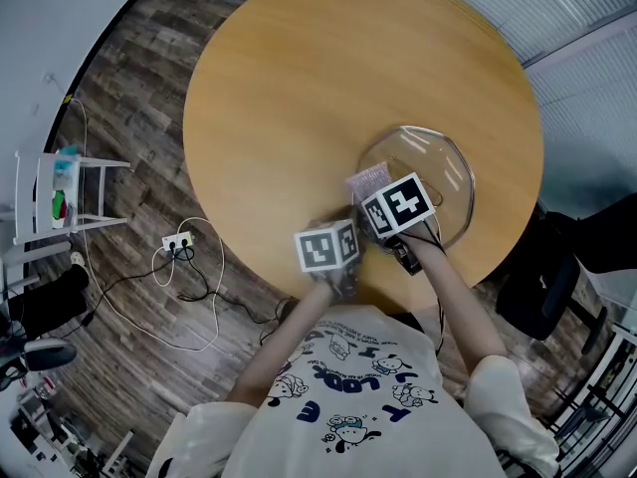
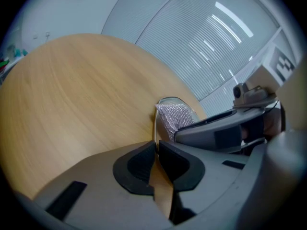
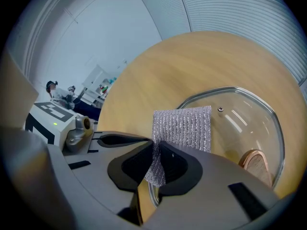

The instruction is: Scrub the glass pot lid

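Seemingly left claw (image 2: 156,146) pinching lid (image 3: 240,123) rim, right claw (image 3: 156,147) clamping cloth (image 3: 184,126)

Head view hangs high over the person, aimed steeply down on the round light-wood table (image 1: 289,98) and the dark plank floor (image 1: 129,118) beside it. Left gripper view rides low and tight behind the left gripper (image 2: 156,146), facing across the tabletop towards white slatted blinds (image 2: 206,42). Right gripper view sits just as close behind the right gripper (image 3: 156,150), angled down over the table. All three catch the clear glass pot lid (image 1: 438,167) and the silvery mesh scrub pad (image 1: 366,179). Each gripper view also catches the other gripper at its edge.
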A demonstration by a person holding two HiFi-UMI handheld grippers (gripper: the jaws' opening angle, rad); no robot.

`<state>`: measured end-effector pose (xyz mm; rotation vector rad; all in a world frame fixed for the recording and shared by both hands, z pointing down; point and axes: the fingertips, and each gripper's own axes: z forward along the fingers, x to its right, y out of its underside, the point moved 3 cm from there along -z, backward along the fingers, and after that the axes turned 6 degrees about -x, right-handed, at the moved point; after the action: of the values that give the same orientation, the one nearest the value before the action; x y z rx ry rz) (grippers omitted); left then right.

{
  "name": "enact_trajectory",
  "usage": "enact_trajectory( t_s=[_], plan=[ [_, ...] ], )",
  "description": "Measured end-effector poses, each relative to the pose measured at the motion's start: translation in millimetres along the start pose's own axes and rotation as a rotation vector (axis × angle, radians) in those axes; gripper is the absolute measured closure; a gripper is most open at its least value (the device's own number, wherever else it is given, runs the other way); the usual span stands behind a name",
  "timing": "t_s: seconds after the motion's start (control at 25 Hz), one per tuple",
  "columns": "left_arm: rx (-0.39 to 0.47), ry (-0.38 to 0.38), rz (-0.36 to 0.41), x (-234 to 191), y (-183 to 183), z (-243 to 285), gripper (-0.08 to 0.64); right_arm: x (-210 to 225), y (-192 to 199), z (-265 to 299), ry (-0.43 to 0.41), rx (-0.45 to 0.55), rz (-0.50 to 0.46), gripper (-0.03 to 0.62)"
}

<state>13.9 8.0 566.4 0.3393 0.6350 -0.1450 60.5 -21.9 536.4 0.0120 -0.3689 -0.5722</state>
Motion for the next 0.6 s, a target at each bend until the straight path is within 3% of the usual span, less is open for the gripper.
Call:
enact_trajectory(
  t_s=[0.6],
  plan=[
    [-0.002,0.001,0.005,0,-1,-2,0.523,5,-18,-1,0.059,-0.043,-0.074,0.529]
  ],
)
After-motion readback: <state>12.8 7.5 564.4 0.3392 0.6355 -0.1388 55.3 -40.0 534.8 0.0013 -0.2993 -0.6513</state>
